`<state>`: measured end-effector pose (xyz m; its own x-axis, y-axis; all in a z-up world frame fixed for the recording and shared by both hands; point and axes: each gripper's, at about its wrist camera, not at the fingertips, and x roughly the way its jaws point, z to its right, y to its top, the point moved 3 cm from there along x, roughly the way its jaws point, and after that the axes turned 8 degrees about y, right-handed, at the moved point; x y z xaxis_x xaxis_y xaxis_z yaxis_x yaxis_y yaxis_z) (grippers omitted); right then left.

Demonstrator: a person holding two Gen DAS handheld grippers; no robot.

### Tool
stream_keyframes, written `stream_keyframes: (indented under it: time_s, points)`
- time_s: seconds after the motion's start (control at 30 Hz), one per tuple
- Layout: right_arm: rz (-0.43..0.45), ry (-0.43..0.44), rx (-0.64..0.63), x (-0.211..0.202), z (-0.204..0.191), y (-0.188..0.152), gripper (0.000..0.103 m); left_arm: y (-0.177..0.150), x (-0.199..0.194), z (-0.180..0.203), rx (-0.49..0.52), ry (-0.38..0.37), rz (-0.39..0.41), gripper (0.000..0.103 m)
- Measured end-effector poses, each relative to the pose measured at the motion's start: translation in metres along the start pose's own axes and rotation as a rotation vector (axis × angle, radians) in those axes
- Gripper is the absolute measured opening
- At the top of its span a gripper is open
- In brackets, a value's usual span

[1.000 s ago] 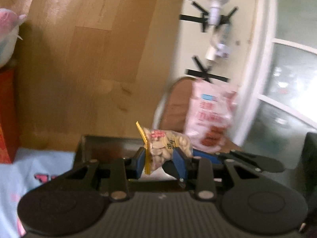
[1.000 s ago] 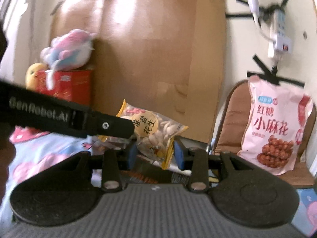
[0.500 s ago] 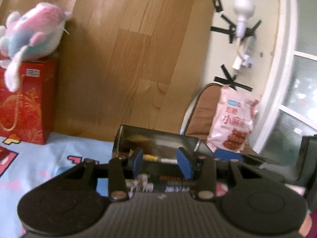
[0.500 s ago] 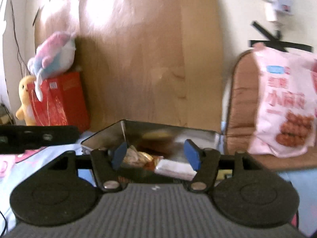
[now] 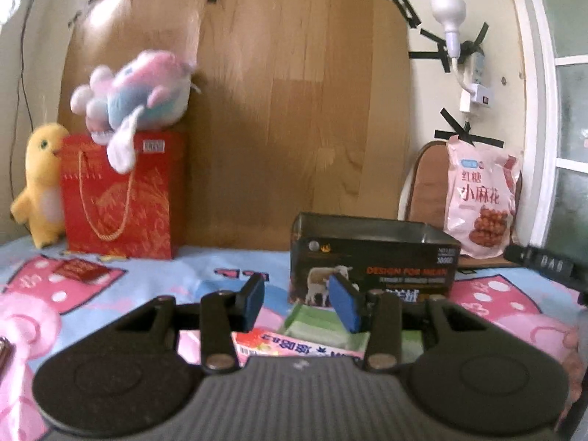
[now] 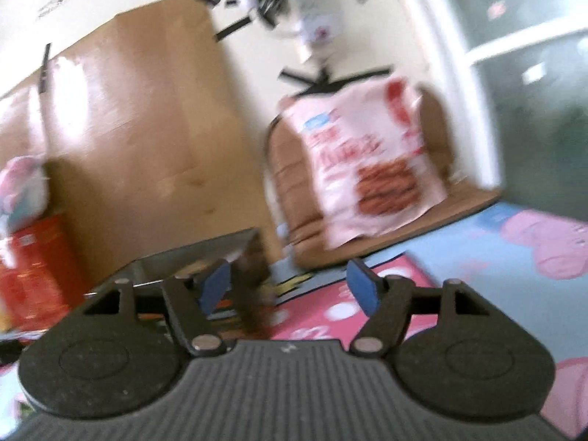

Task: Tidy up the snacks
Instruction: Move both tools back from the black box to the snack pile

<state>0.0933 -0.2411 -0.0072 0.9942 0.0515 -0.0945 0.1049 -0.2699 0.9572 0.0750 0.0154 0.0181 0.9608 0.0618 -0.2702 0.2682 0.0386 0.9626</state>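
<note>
1. The left gripper (image 5: 297, 303) stands with its jaws apart and nothing between the blue pads. A second ago it carried a packet of peanuts; that packet is no longer in its grasp. Its jaws have just been opening slightly, with no item between them.

2. Directly below and ahead of the left gripper, two loose snacks lie on the cartoon-print cloth (image 5: 205, 275): a pink strawberry-print packet (image 5: 294, 343) and a green packet (image 5: 319, 325), the pink one partly overlapping the green. Neither has been collected yet.

3. The right gripper (image 6: 290, 288) is also released, jaws wide and empty. A second ago the peanut packet sat between its pads as well. Its jaws have just been opening, and the blurred view shows nothing between them.

4. Just beyond the loose packets stands the open metal tin (image 5: 371, 253), upright on the cloth. The peanut packet is not visible now; judged from the earlier view into the tin, it was probably dropped inside, but the tin's interior is hidden here.

5. Further back, a large pink snack bag (image 5: 481, 198) leans on a brown cushion against the wall, well apart from the tin.

6. Assessment: one item appears stowed; the two packets near the left gripper remain outstanding.
</note>
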Motion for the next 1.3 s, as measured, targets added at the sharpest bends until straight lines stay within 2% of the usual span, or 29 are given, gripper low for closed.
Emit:
stream_keyframes:
  time_s: [0.13, 0.37, 0.6, 1.3]
  points:
    - [-0.021, -0.012, 0.011, 0.006, 0.004, 0.003, 0.075, -0.005, -0.001, 0.009, 0.047, 0.016, 0.021, 0.043]
    - [-0.079, 0.007, 0.072, 0.014, 0.015, 0.000, 0.079, -0.005, -0.004, 0.009, 0.048, 0.035, 0.045, 0.044]
    - [-0.079, 0.009, 0.095, 0.012, 0.016, -0.006, 0.080, -0.005, -0.004, 0.007, 0.045, 0.054, 0.050, 0.044]
    - [-0.083, 0.011, 0.103, 0.012, 0.018, -0.007, 0.083, -0.006, -0.004, 0.008, 0.061, 0.052, 0.048, 0.047]
